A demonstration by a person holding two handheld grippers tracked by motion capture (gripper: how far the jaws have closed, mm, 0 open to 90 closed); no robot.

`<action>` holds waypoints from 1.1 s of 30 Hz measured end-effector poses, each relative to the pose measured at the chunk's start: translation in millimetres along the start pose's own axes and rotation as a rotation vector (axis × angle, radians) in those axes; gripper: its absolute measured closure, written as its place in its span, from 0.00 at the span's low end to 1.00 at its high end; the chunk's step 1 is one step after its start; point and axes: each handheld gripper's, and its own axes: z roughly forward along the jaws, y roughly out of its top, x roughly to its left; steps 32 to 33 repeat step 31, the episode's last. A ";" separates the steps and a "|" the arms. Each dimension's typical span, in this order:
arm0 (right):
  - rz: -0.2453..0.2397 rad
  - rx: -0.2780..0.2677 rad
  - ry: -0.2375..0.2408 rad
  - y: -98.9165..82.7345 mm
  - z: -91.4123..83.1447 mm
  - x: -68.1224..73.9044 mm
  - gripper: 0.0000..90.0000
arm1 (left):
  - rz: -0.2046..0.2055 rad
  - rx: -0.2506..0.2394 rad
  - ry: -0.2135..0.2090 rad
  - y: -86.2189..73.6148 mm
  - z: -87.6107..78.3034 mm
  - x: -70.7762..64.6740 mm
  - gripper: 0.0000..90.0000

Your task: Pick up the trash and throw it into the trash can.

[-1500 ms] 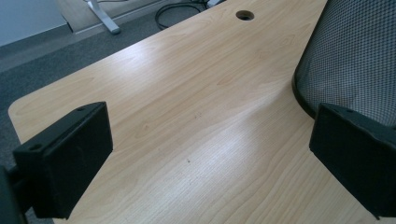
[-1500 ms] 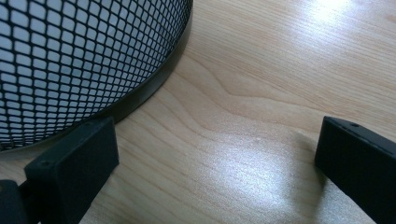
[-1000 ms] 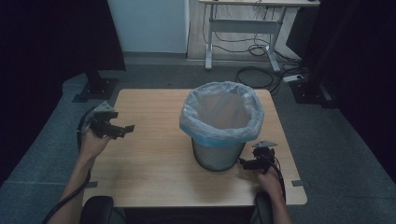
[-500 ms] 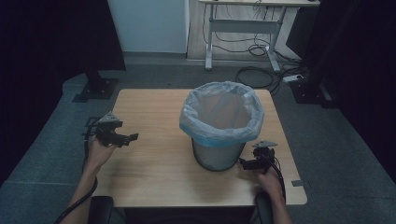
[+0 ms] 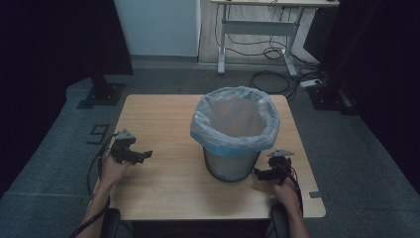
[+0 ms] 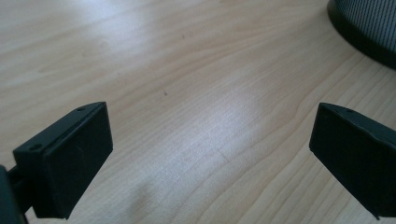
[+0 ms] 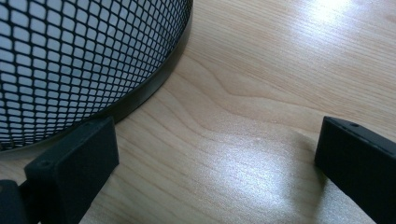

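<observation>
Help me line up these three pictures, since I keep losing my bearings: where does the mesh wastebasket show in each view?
High view: the mesh wastebasket stands right of the table's centre, lined with a pale bag.
Left gripper view: its dark base rim cuts the top right corner.
Right gripper view: its mesh wall covers the upper left.
Shared landmark: the light wooden tabletop under it.
</observation>
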 end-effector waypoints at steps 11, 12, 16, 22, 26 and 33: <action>0.000 0.000 0.000 0.0 0.0 0.0 0.00 | 0.025 0.054 -0.004 -15.0 19.7 -8.6 0.00; 0.000 0.000 0.000 0.0 0.0 0.0 0.00 | 0.030 0.061 -0.006 -15.5 20.9 -9.3 0.00; 0.000 0.000 0.000 0.0 0.0 0.0 0.00 | 0.047 0.089 -0.006 -18.6 27.4 -13.4 0.00; 0.000 0.000 0.000 0.0 0.0 0.0 0.00 | 0.076 0.133 0.005 -22.0 34.5 -18.3 0.00; 0.000 0.000 0.000 0.0 0.0 0.0 0.00 | 0.070 0.134 0.003 -23.4 35.8 -17.8 0.00; 0.000 0.000 0.000 -0.1 0.0 -0.1 0.00 | 0.066 0.135 0.005 -23.6 35.7 -18.0 0.00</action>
